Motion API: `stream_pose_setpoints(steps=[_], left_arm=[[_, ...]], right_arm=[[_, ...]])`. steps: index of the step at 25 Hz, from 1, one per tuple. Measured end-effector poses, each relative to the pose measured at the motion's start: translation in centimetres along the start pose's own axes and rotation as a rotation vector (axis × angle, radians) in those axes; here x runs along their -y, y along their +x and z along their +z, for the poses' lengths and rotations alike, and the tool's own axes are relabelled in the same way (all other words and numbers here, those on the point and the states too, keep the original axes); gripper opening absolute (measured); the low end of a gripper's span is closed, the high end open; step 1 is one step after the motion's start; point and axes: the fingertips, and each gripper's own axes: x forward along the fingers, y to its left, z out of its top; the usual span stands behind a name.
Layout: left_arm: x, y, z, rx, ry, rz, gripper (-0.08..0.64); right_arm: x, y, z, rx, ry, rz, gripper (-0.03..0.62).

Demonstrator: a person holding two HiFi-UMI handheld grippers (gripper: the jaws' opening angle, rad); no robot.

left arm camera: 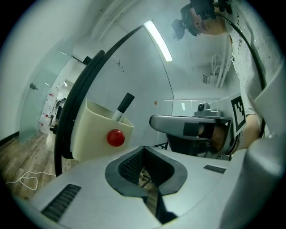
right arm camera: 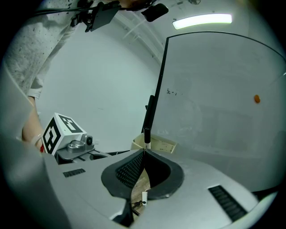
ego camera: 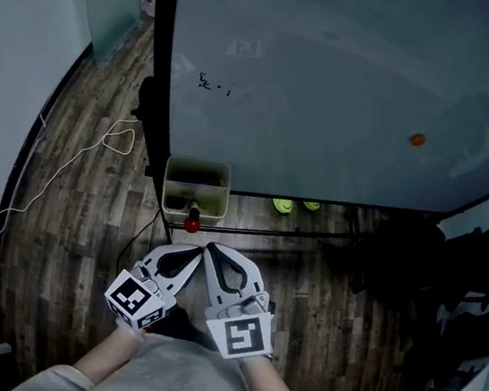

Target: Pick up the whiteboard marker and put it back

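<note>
The whiteboard marker point(left arm camera: 123, 106), black cap up, stands in a cream holder point(left arm camera: 91, 132) with a red knob point(left arm camera: 115, 137) on its front. In the head view the holder point(ego camera: 170, 190) hangs at the whiteboard's lower left corner, and the marker point(ego camera: 193, 205) shows dark inside it. My left gripper point(ego camera: 200, 251) and right gripper point(ego camera: 211, 248) sit side by side just below the holder, tips nearly touching. Both are shut with nothing between the jaws. In the right gripper view the marker point(right arm camera: 146, 133) rises just beyond the shut right gripper point(right arm camera: 144, 151). The left gripper point(left arm camera: 144, 148) points past the holder's right side.
The glass whiteboard point(ego camera: 350, 87) on a black stand fills the upper head view, with small scribbles and an orange magnet point(ego camera: 417, 139). A white cable point(ego camera: 78, 158) loops on the wood floor at left. Two green items point(ego camera: 284, 206) lie under the board. A dark chair point(ego camera: 416, 259) stands at right.
</note>
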Motion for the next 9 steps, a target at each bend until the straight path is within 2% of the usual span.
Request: stream_pose_setpoints(steps=[9], left_arm=[[1.1,1.2,-0.4,-0.007,0.006,-0.030,0.015]], right_arm=[[0.6,-1.0,-0.4,-0.001,0.014,-0.006,0.020]])
